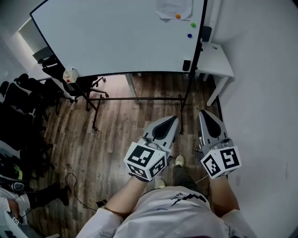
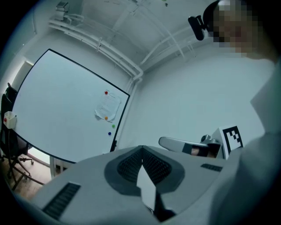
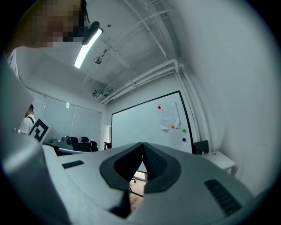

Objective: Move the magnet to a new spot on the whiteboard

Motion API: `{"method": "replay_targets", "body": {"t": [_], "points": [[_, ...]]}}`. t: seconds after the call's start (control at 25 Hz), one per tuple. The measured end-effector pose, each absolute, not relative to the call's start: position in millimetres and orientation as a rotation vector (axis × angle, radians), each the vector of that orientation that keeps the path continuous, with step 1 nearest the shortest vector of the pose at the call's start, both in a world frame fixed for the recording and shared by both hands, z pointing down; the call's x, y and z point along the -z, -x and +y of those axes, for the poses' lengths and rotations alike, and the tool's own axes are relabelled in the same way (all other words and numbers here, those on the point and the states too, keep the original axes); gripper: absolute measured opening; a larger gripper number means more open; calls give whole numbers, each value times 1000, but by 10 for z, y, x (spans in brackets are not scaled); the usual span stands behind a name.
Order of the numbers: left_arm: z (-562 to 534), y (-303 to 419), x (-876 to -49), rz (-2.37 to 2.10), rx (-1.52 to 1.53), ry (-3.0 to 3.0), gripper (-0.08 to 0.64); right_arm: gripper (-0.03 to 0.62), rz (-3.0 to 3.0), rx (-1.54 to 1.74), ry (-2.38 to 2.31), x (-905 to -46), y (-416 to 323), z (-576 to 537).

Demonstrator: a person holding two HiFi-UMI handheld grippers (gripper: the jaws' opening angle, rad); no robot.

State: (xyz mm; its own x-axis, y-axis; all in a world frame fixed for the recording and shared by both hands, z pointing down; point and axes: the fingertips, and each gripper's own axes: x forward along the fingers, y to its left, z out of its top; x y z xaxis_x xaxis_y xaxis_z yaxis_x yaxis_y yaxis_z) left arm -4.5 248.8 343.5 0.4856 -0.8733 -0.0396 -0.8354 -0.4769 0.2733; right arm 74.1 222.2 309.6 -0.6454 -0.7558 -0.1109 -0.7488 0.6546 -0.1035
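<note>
A large whiteboard (image 1: 116,37) on a wheeled stand faces me. A sheet of paper (image 1: 173,7) hangs at its upper right, with an orange magnet (image 1: 178,16) on it. Just below the sheet sit a green magnet (image 1: 193,25) and a blue magnet (image 1: 190,35). The right gripper view also shows a red magnet (image 3: 159,107) at the sheet's top. My left gripper (image 1: 172,122) and right gripper (image 1: 205,114) are held side by side well short of the board, pointing level toward it. Both are shut and hold nothing.
A black eraser (image 1: 186,65) sits at the board's lower right and a white bottle (image 1: 70,75) at its lower left. A white desk (image 1: 216,58) stands by the right wall. Black office chairs (image 1: 18,93) crowd the left. The stand's crossbar (image 1: 139,98) lies ahead.
</note>
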Motion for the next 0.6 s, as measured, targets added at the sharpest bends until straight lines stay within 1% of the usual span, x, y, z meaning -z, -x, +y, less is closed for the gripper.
{"method": "replay_targets", "body": {"t": [0.28,0.6], "points": [[1864,-2,-3385,-1498,218,-2541,11,12,2711,58,1225,-3053,-774,1565],[806,-135,-3357,-1522,203,-2540,11,12,2737,44,1189,-3084,-812,497]]}}
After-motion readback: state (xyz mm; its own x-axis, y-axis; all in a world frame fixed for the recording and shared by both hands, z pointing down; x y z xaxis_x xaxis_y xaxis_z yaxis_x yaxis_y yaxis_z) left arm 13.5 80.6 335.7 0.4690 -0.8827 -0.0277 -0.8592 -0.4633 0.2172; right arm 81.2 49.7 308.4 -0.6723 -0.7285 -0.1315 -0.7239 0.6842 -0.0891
